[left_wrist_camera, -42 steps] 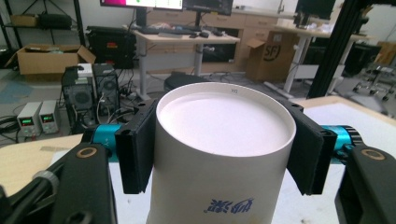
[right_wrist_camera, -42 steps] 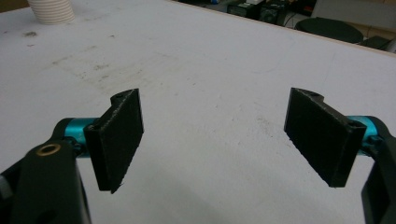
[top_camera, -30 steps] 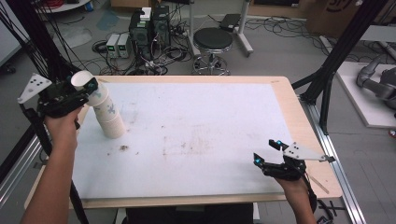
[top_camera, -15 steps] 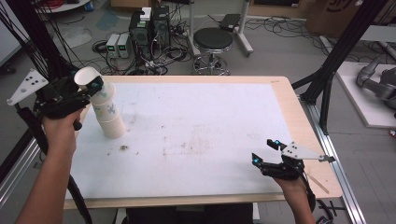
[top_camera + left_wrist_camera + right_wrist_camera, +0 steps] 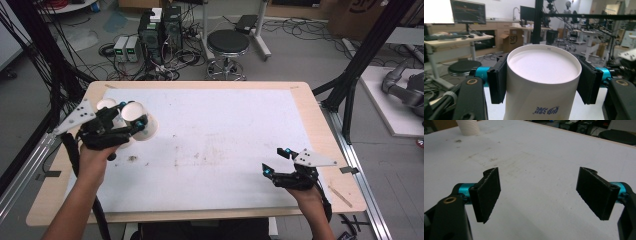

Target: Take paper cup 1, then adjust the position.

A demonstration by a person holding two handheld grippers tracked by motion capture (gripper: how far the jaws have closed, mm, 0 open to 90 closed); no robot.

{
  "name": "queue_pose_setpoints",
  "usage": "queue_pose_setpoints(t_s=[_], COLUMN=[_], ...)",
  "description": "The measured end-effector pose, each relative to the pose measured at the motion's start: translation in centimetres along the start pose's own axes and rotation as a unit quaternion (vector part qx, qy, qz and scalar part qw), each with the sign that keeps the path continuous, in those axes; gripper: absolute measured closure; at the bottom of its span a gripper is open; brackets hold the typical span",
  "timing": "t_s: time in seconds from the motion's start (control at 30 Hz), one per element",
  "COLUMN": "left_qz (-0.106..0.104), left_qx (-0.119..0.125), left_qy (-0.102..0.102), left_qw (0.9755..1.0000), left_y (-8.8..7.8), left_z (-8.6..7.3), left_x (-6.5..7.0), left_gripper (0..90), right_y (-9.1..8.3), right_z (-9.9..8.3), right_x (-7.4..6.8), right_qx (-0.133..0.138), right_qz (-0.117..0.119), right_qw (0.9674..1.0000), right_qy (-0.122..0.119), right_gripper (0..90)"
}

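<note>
We're pinching a white paper cup [image 5: 544, 82] in the left gripper [image 5: 131, 121], tipped sideways over the white-topped wooden table [image 5: 225, 125]; right gripper [image 5: 541, 195] is hanging spread wide.

The left gripper [image 5: 131, 121] is clamped on a paper cup [image 5: 141, 123] lifted above the table [image 5: 310, 125]; the right gripper [image 5: 278, 161] rests gaping near the table's front edge.

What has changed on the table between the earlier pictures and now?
The left gripper, shut on a paper cup, has pulled it off the cup stack and carried it rightward, toward the table's middle. The stack stays at the left edge. The right gripper remains open and empty, in place.
</note>
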State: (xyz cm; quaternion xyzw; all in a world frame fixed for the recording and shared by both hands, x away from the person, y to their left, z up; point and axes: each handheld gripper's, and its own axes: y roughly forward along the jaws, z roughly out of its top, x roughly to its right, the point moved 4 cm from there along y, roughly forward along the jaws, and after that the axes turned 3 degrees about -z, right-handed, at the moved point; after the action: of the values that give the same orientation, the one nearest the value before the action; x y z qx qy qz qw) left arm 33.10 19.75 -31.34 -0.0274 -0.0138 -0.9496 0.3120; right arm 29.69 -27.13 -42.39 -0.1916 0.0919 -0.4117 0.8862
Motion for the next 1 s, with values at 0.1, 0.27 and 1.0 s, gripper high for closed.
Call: queue_pose_setpoints(t_s=[0.1,0.27,1.0], left_qz=[-0.016,-0.031,-0.1], left_qx=[-0.009,-0.025,-0.045], left_qy=[-0.006,-0.006,-0.032], left_qw=[0.9998,0.9992,0.9935], left_y=[0.8,2.0,5.1], left_z=[-1.3,-2.8,-5.9], left_x=[0.5,1.3,4.1], left_gripper=[35.5,35.5,35.4], right_y=[0.5,1.4,4.4], right_z=[0.4,1.2,2.9], right_x=[-0.3,-1.0,-3.5], right_qx=[-0.001,-0.008,-0.014], right_qz=[0.017,0.037,0.114], right_qw=[0.9999,0.9992,0.9928], right_qy=[-0.001,-0.008,-0.034], right_gripper=[20.3,20.3,20.3])
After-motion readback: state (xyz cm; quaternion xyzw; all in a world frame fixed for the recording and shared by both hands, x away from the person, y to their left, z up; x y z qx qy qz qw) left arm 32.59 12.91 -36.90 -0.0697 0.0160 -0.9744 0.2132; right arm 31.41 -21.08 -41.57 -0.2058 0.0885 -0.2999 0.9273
